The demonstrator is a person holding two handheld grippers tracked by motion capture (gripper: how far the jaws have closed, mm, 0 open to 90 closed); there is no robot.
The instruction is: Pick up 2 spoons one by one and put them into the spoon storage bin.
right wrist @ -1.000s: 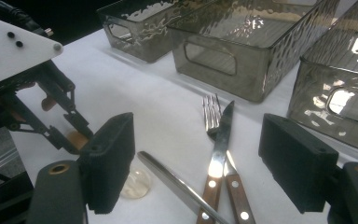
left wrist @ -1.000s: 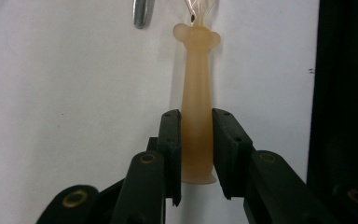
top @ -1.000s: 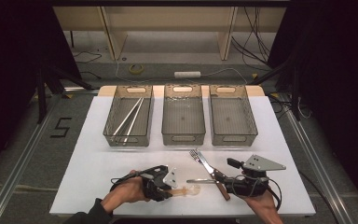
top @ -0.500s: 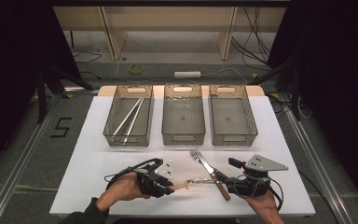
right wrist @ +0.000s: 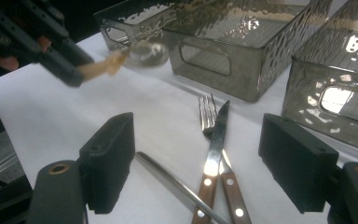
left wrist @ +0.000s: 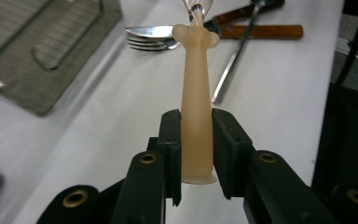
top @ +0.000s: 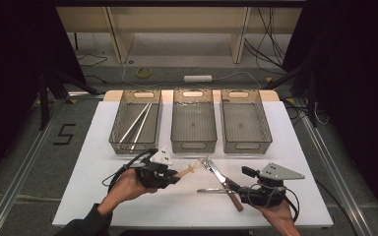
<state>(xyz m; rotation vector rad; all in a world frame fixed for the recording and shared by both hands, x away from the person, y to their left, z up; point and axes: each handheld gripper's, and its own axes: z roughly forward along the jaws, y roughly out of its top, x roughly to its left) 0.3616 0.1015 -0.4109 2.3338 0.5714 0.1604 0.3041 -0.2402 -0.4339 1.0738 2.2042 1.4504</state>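
My left gripper (top: 174, 176) is shut on the beige handle of a plastic spoon (top: 187, 170), lifted off the white table with its clear bowl pointing toward the bins. In the left gripper view the black pads (left wrist: 170, 135) squeeze the spoon's handle (left wrist: 196, 93) on both sides. My right gripper (top: 238, 189) rests low at the front right, open. Between its wide-apart jaws lie a wood-handled knife (right wrist: 214, 158), a fork (right wrist: 207, 109) and a slim metal handle (right wrist: 177, 186). The right gripper view also catches the spoon (right wrist: 102, 65) hanging from the left gripper (right wrist: 72, 70).
Three smoky clear bins stand in a row at the back of the table. The left bin (top: 128, 146) holds long pale sticks (top: 137, 122); the middle bin (top: 193, 145) and right bin (top: 246, 146) look bare. The knife (top: 231, 194) and fork (top: 209, 164) lie crossed at front centre.
My left gripper has lifted the spoon off the table and carried it up and toward the bins. The right gripper has stayed where it was.
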